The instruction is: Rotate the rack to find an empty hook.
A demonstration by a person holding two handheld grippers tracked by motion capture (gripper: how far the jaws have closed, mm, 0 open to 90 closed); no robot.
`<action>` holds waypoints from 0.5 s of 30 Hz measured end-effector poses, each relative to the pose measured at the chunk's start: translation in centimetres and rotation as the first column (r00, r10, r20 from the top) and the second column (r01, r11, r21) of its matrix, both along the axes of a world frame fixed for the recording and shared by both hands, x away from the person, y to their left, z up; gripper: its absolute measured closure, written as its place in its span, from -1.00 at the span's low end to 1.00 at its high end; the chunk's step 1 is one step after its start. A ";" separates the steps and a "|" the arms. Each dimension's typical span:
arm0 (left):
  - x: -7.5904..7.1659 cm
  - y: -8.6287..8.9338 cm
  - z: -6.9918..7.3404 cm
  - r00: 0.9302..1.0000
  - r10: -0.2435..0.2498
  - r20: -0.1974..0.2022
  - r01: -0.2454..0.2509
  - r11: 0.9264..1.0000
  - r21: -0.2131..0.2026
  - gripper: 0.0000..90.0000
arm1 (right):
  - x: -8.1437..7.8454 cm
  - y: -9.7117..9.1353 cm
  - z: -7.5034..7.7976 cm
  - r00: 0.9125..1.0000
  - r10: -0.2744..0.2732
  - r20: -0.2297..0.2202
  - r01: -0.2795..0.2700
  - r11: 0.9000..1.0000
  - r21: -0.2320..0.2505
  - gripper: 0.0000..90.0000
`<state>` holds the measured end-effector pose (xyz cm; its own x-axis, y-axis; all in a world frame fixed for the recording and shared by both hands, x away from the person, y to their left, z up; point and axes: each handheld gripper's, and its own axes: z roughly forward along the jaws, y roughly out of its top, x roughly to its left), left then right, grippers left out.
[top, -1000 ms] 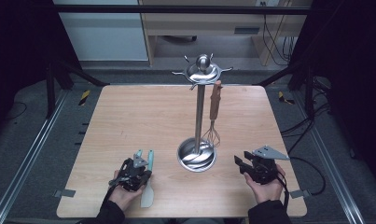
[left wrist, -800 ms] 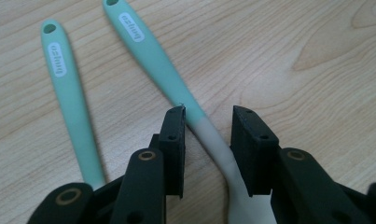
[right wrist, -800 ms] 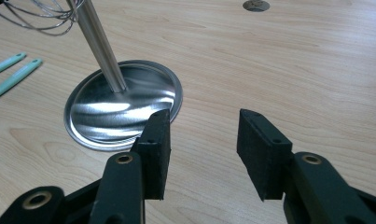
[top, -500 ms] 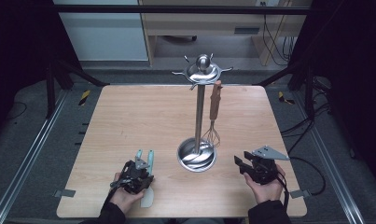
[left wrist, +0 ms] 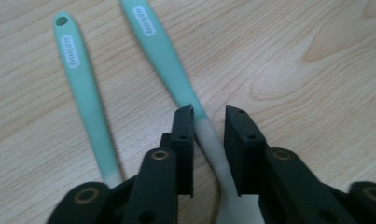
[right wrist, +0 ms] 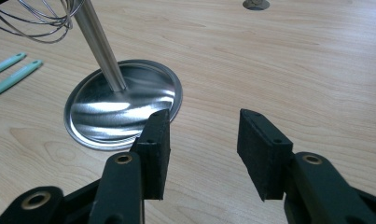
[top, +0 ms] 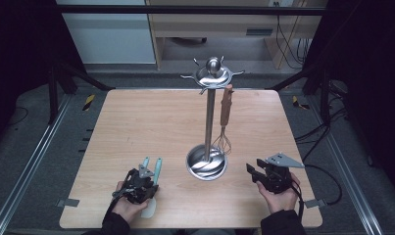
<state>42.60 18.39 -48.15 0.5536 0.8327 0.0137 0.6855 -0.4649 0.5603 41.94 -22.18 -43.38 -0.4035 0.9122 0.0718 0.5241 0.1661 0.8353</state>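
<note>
Whisk (top: 223, 142) hangs on the utensil stand (top: 209, 117); left gripper (left wrist: 209, 122) has just opened, apparently straddling one mint spatula (left wrist: 169, 51) unpinched; right gripper (right wrist: 203, 122) gapes empty.

Your two utensils lie flat on the wood table near its front-left edge, close beside each other. Both have slim mint-green handles with a small white oval label near the tip. The left utensil (left wrist: 85, 88) has a hang hole at its far end; its handle runs nearly straight away from you and fades to white at the near end. The right utensil (left wrist: 169, 56) angles slightly, so the two handles are closer together at the near ends and spread apart at the tips. Its green fades into a translucent white neck that widens toward a pale head (top: 149, 209) by the table edge.
</note>
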 end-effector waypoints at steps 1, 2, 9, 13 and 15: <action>0.1 0.0 0.0 1.000 0.007 -0.008 -0.007 1.000 -0.001 0.68 | 0.0 0.0 0.0 1.000 0.001 0.001 -0.001 1.000 0.002 0.21; 0.1 0.0 0.1 1.000 0.008 -0.010 -0.008 1.000 -0.001 0.68 | 0.0 0.0 0.0 1.000 0.000 0.001 0.000 1.000 0.003 0.21; 0.0 -0.4 0.0 0.997 -0.066 0.029 0.066 0.998 -0.002 0.75 | 0.1 -0.1 0.0 1.000 0.003 0.004 -0.003 1.000 -0.002 0.21; 0.1 -0.2 0.0 0.997 -0.076 0.028 0.076 0.997 -0.024 0.75 | 0.0 -0.1 0.0 1.000 0.002 0.002 -0.002 1.000 -0.001 0.21; 0.0 -0.1 0.0 0.997 -0.070 0.020 0.070 0.997 -0.033 0.73 | 0.0 0.0 0.0 1.000 0.003 0.001 -0.003 1.000 0.001 0.21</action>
<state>42.64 18.32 -48.18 0.6103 0.7922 -0.0025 0.6411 -0.4921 0.5889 41.94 -22.20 -43.34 -0.4064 0.9108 0.0725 0.5230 0.1668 0.8358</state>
